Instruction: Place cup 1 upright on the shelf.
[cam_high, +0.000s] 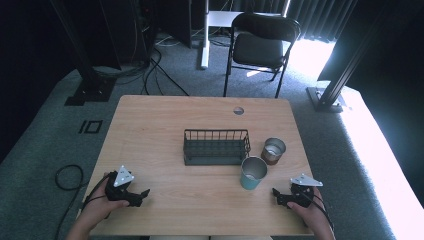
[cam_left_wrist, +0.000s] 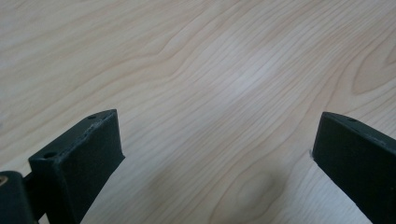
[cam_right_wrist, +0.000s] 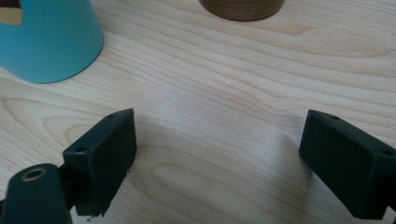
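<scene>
While cropped at top, teal cup (cam_right_wrist: 46, 39), brown cup (cam_right_wrist: 242, 8), right gripper (cam_right_wrist: 217, 154) spread.

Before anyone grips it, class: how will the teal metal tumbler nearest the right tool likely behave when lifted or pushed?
The teal metal tumbler looks empty and thin-walled, so it is probably light and stiff. It is tall with a base narrower than its rim, so a high push may tip it. Its smooth tapered wall may slip in the right tool.

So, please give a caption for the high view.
Two open grippers rest near a rack and two cups.
</scene>
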